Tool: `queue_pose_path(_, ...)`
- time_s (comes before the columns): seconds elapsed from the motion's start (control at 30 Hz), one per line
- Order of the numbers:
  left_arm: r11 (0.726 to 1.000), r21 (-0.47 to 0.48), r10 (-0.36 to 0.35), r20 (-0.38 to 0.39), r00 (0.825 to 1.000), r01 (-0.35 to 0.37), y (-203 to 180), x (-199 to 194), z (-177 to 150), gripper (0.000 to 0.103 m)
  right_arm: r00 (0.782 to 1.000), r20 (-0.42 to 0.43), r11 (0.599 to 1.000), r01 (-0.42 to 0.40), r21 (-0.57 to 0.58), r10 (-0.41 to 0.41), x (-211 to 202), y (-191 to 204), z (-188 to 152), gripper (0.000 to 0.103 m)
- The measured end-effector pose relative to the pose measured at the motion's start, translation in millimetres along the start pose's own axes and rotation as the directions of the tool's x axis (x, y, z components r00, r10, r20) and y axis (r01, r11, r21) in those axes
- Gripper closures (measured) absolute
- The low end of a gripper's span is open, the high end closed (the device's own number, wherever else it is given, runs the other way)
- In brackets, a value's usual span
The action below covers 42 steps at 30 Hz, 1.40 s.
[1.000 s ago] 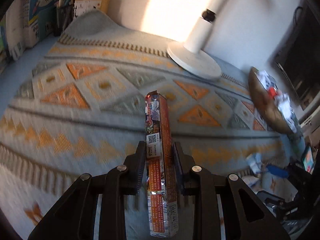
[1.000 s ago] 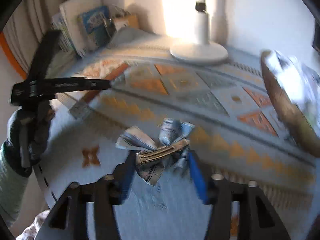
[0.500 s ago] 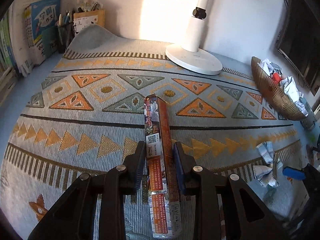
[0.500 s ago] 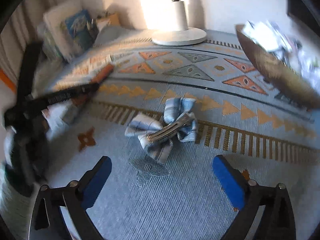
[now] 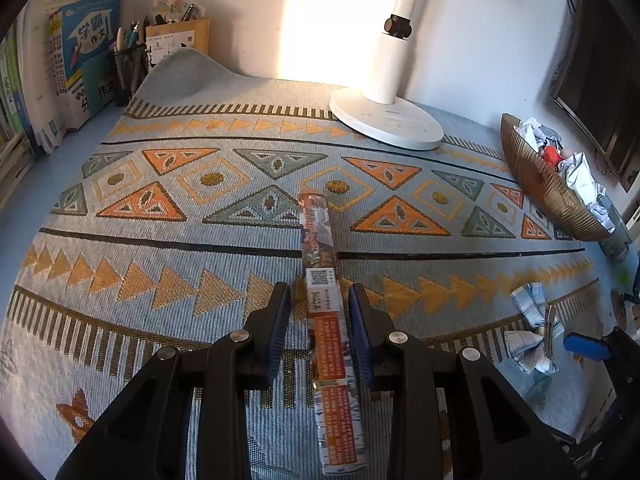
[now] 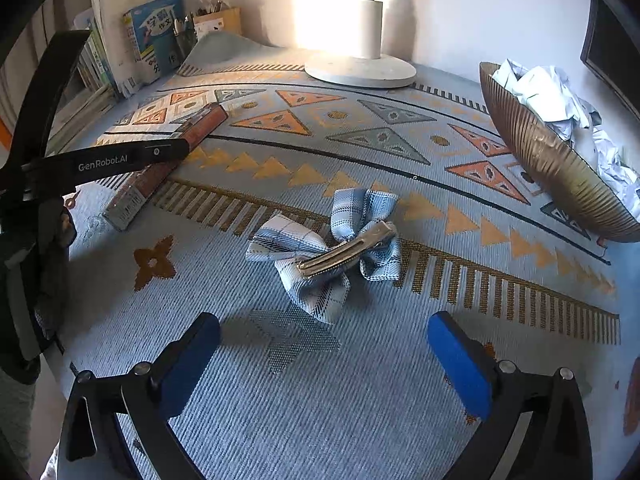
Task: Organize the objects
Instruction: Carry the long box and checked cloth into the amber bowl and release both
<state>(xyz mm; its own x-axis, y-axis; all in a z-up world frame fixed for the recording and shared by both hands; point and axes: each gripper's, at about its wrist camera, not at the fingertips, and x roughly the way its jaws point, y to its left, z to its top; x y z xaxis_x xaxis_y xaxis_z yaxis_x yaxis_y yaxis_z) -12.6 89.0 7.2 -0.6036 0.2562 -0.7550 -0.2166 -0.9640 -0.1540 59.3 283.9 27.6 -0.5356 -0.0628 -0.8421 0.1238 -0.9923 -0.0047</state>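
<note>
A long narrow snack box (image 5: 320,232) with red and orange print lies flat on the patterned mat (image 5: 160,208), its near half between the jaws of my left gripper (image 5: 316,304). The jaws stand slightly apart, with a gap showing beside the left pad. In the right wrist view the same box (image 6: 192,128) lies at the left under a black finger (image 6: 132,158) of that gripper. A blue plaid bow hair clip (image 6: 332,248), metal clip facing up, rests on the mat just ahead of my right gripper (image 6: 324,344), which is wide open and holds nothing.
A white lamp base (image 5: 386,120) stands at the back. A gold ribbed bowl (image 5: 548,184) of crumpled paper sits at the right. Books (image 5: 80,60) and a mesh pen holder (image 5: 128,68) line the back left. A dark screen (image 5: 608,80) hangs at the far right.
My right gripper opened wide and let the bow clip drop onto the mat. The left jaws eased apart a little around the box, which now lies flat.
</note>
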Motion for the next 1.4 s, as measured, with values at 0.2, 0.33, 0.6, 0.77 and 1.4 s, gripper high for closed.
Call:
queue_pose_path(0.2,1.000,0.008,-0.017,-0.002,1.000,0.017,-1.8,-0.1,0.4,0.068,1.000,0.005,1.000,0.003,0.000,-0.003,1.6,-0.8,0.1,0.000)
queue_pose_path(0.33,1.000,0.010,-0.023,-0.003,1.000,0.023,-2.2,0.2,0.0,0.066,1.000,0.004,1.000,0.001,0.000,-0.001,2.2,-2.2,0.7,0.000)
queue_pose_path(0.6,1.000,0.023,-0.007,-0.004,1.000,0.007,-4.3,0.4,-0.1,0.068,1.000,-0.007,0.959,0.003,0.285,-0.001,3.5,-10.4,18.7,0.000)
queue_pose_path(0.77,0.999,0.033,0.030,-0.005,1.000,-0.029,-5.7,1.2,0.1,0.075,0.992,0.011,0.937,0.112,0.332,-0.122,9.7,-2.8,34.7,0.032)
queue_pose_path(1.4,0.954,0.209,-0.244,0.124,0.962,0.215,-131.8,-44.7,92.9,0.089,0.927,0.354,0.930,-0.016,0.368,-0.124,-111.0,-94.7,56.9,0.072)
